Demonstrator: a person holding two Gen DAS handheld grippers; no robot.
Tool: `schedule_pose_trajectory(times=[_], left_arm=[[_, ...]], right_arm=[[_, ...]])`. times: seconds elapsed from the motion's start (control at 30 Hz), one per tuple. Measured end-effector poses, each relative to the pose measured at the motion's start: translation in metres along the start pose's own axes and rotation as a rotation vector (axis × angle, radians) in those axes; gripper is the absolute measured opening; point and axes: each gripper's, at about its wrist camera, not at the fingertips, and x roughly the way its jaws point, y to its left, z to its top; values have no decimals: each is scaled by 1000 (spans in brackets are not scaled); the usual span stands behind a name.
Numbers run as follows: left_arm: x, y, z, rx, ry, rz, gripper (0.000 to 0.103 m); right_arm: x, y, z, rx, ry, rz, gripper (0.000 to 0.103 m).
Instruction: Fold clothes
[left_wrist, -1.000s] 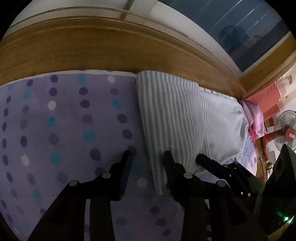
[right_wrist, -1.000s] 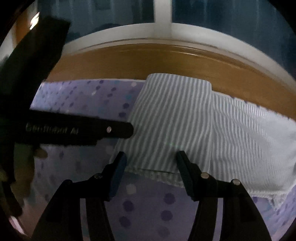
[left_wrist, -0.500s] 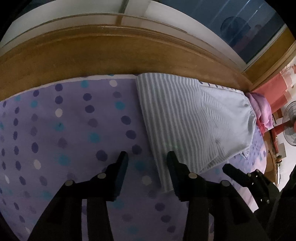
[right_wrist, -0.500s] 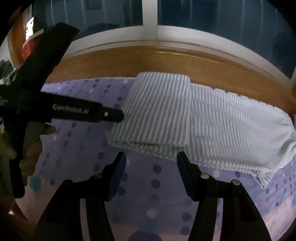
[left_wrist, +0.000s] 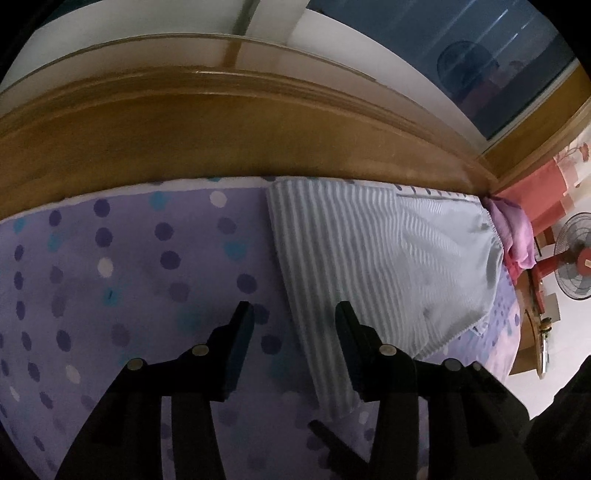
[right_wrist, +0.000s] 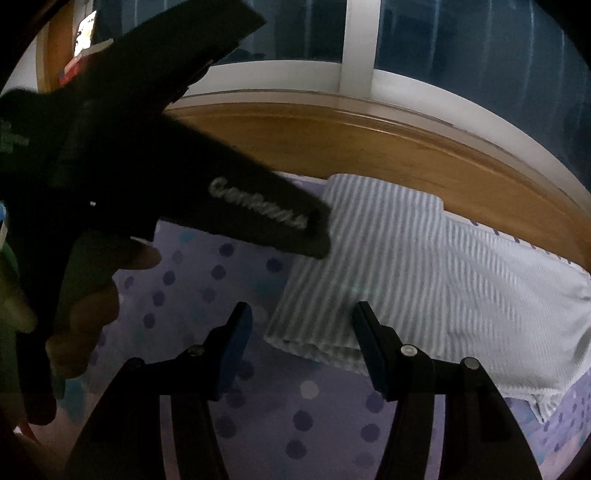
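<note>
Striped garment (left_wrist: 369, 266), pale blue-grey and white, partly folded with a doubled panel on the left; lying flat on dotted purple bedsheet (left_wrist: 110, 277), against wooden headboard (left_wrist: 184, 122). Left gripper (left_wrist: 293, 332) and right gripper (right_wrist: 301, 325): jaws wide apart, holding nothing, poised over the garment's near edge.

Open right tongs (right_wrist: 301, 332) before striped garment (right_wrist: 388, 266)

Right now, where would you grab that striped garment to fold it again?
Probably the near corner of the striped garment, where its doubled layers end in a stacked edge facing the open right gripper. Come in low from the near side, along the dotted bedsheet.
</note>
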Motion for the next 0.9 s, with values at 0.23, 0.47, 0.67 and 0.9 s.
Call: schedule_pose_trajectory(times=[0.23,0.47,0.67,0.9], left_arm=[[11,-2,5,1,15,-27,46],[14,2,5,-19,22,-65,46],[0,15,6,-37,-13,-94,46],[11,25,9,-88,14,-142,47]], right_arm=[[5,5,-2,-7,2,-17,57],[3,8,-7,-8,13,-35,58],[-20,11,-8,2,-31,-48,57],[-14,14,-14,-25,-11,-79,57]])
